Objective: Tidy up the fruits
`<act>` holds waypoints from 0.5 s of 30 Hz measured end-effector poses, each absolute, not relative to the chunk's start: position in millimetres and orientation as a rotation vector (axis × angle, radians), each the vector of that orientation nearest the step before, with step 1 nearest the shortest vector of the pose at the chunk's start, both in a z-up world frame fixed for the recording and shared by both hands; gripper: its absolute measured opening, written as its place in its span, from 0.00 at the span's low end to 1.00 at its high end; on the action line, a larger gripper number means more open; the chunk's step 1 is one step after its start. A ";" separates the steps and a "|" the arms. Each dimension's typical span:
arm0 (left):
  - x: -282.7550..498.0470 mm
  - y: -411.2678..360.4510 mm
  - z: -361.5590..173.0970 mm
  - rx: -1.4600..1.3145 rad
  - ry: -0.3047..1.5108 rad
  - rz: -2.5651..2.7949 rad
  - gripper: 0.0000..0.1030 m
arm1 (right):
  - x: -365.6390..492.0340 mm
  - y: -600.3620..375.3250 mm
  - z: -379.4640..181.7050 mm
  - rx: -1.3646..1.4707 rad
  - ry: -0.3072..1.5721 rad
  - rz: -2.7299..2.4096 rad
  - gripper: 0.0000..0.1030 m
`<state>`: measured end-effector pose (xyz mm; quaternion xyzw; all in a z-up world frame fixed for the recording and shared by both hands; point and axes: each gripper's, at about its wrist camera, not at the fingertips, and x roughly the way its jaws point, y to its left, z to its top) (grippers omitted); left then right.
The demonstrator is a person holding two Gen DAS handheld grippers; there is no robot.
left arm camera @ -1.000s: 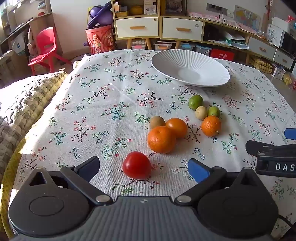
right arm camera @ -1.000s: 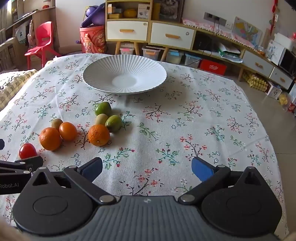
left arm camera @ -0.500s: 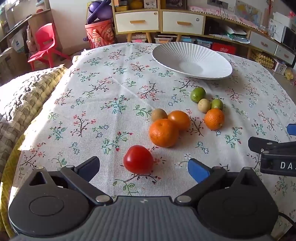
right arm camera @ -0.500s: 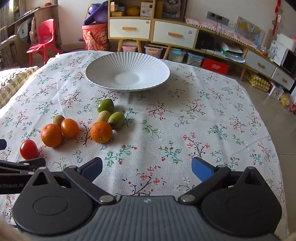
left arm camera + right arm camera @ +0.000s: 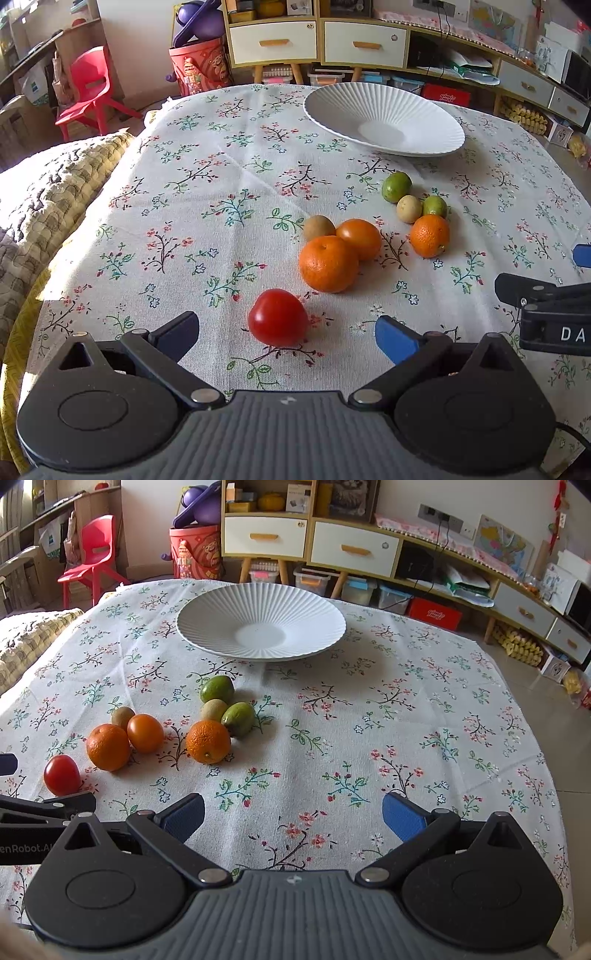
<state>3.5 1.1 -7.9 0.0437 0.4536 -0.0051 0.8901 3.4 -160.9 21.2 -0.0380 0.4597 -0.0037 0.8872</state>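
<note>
A: What takes up the most room?
B: The table under its floral tablecloth (image 5: 369, 716). At its far side, toward twelve o'clock in the right wrist view, stands the white ribbed plate (image 5: 218, 609), with no fruit on it.

A: And the tools?
B: The left gripper (image 5: 286, 330) has its fingers spread wide, holding nothing; the red tomato (image 5: 277, 322) lies on the cloth between the blue pads, touching neither. The right gripper (image 5: 293, 816) is spread too, over bare cloth.

A: The fruit?
B: All on the cloth, at ten o'clock from the right gripper. The big orange (image 5: 328, 263) touches the smooth orange fruit (image 5: 360, 239), with a brown kiwi (image 5: 318, 227) just behind them. At two o'clock from the tomato sits a smaller orange (image 5: 429, 236), pressed against a pale kiwi (image 5: 409, 209) and a green fruit (image 5: 435, 206); another green fruit (image 5: 396, 187) lies just beyond, nearest the plate.
</note>
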 end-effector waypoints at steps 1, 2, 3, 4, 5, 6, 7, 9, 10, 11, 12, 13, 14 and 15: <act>3.6 1.4 -7.9 0.090 0.942 -0.010 0.90 | 3.5 -160.3 21.1 -0.080 0.956 -0.007 1.00; 3.8 1.7 -7.8 0.090 0.942 -0.009 0.90 | 3.8 -160.3 20.6 -0.081 0.956 -0.006 1.00; 4.0 2.0 -7.7 0.090 0.943 -0.008 0.90 | 4.0 -160.1 20.1 -0.081 0.956 -0.007 1.00; 4.0 1.8 -7.6 0.090 0.943 -0.010 0.90 | 4.3 -160.0 19.6 -0.082 0.956 -0.008 1.00; 4.0 2.0 -7.3 0.089 0.942 -0.010 0.90 | 4.6 -160.0 19.1 -0.083 0.958 -0.008 1.00; 4.1 2.2 -7.0 0.089 0.942 -0.010 0.90 | 4.7 -159.9 18.5 -0.084 0.959 -0.010 1.00; 4.1 2.5 -6.8 0.089 0.941 -0.011 0.90 | 4.3 -159.9 17.9 -0.084 0.960 -0.011 1.00; 3.3 2.4 -7.2 0.089 0.941 -0.011 0.90 | 4.1 -160.2 17.5 -0.086 0.960 -0.012 1.00; 3.3 2.8 -6.9 0.088 0.941 -0.012 0.90 | 4.2 -160.3 17.4 -0.086 0.961 -0.012 1.00; 3.3 3.2 -6.6 0.087 0.940 -0.012 0.90 | 4.2 -160.3 17.3 -0.086 0.961 -0.012 1.00; 3.4 3.7 -6.3 0.086 0.940 -0.012 0.90 | 4.2 -160.3 17.3 -0.086 0.961 -0.012 1.00; 3.4 4.2 -6.0 0.086 0.940 -0.012 0.90 | 4.1 -160.3 17.4 -0.086 0.960 -0.011 1.00; 3.7 3.6 -6.5 0.086 0.940 -0.010 0.90 | 4.2 -160.3 17.3 -0.086 0.960 -0.011 1.00; 3.4 3.5 -6.7 0.087 0.940 -0.010 0.90 | 4.2 -160.1 17.1 -0.087 0.960 -0.011 1.00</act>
